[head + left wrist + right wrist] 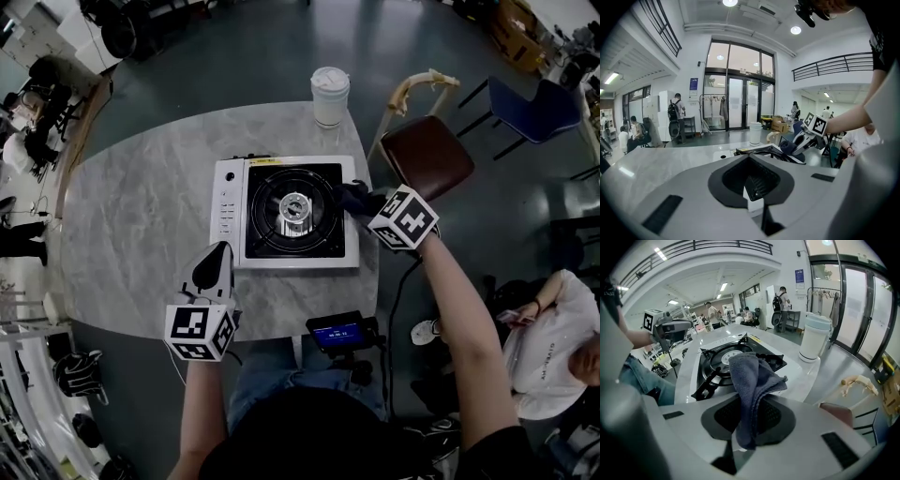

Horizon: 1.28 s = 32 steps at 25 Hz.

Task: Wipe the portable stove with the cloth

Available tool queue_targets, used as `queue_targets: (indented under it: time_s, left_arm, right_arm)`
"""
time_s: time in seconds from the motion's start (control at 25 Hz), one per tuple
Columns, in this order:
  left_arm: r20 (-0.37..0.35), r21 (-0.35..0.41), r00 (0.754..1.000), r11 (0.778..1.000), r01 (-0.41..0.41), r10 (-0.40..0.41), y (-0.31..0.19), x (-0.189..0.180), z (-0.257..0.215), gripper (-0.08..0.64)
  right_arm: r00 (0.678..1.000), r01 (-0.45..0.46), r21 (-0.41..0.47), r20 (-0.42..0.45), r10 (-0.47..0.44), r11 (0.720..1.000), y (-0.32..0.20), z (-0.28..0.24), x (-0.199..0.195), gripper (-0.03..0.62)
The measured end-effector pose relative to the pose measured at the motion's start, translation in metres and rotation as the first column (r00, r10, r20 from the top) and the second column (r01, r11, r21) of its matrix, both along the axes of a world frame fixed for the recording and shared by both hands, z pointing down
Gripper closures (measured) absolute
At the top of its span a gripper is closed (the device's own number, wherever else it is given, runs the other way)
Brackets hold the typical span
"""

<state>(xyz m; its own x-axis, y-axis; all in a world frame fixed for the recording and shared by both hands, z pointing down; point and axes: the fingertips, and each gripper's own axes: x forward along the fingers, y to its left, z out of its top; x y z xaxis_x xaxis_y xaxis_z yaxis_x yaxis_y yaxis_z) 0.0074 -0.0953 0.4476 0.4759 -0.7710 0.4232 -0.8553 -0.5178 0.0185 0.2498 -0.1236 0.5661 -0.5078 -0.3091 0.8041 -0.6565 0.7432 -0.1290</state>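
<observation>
The portable stove [225, 211] is white with a black burner top and sits mid-table; it also shows in the right gripper view [717, 359]. My right gripper [361, 200] is shut on a dark blue cloth [351, 196] at the stove's right edge, near the far corner. The cloth [752, 380] hangs bunched between the jaws, over the burner grate. My left gripper [211, 267] is shut on nothing, resting near the stove's front left corner. Its closed jaws [752, 190] point toward the stove [764, 151].
A white lidded cup [330, 96] stands on the marble table [141, 216] behind the stove. A brown chair [427, 155] is at the right, a blue chair [534, 111] farther off. A small device with a blue screen [339, 333] sits at the front edge. A person [553, 347] sits at right.
</observation>
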Motion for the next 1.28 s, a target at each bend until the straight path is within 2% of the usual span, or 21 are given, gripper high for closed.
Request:
queue_targets:
  time_s: [0.4,1.0,1.12,1.28]
  left_arm:
    - [-0.029,0.034,0.995,0.995,-0.090,0.091,-0.007,0.002,-0.010,0.549]
    - [-0.059,0.070,0.979,0.979,-0.193,0.197,-0.014,-0.017,-0.026,0.549]
    - [-0.069,0.081,0.973,0.973,-0.214,0.220,-0.018,-0.015,-0.030,0.549]
    - [-0.078,0.091,0.965,0.966,-0.241,0.248,-0.017,-0.011,-0.033,0.549]
  right_arm:
    - [0.999,0.003,0.033,-0.032,-0.002,0.999,0.057,0.005,-0.005,0.517]
    - [0.990,-0.090,0.067,-0.104,0.097,0.994,0.141,0.009,-0.025,0.517]
    - [0.976,-0.078,0.120,-0.193,0.101,0.990,0.144,0.012,-0.027,0.517]
    - [0.930,-0.044,0.143,-0.355,0.093,0.989,0.145,0.014,-0.027,0.517]
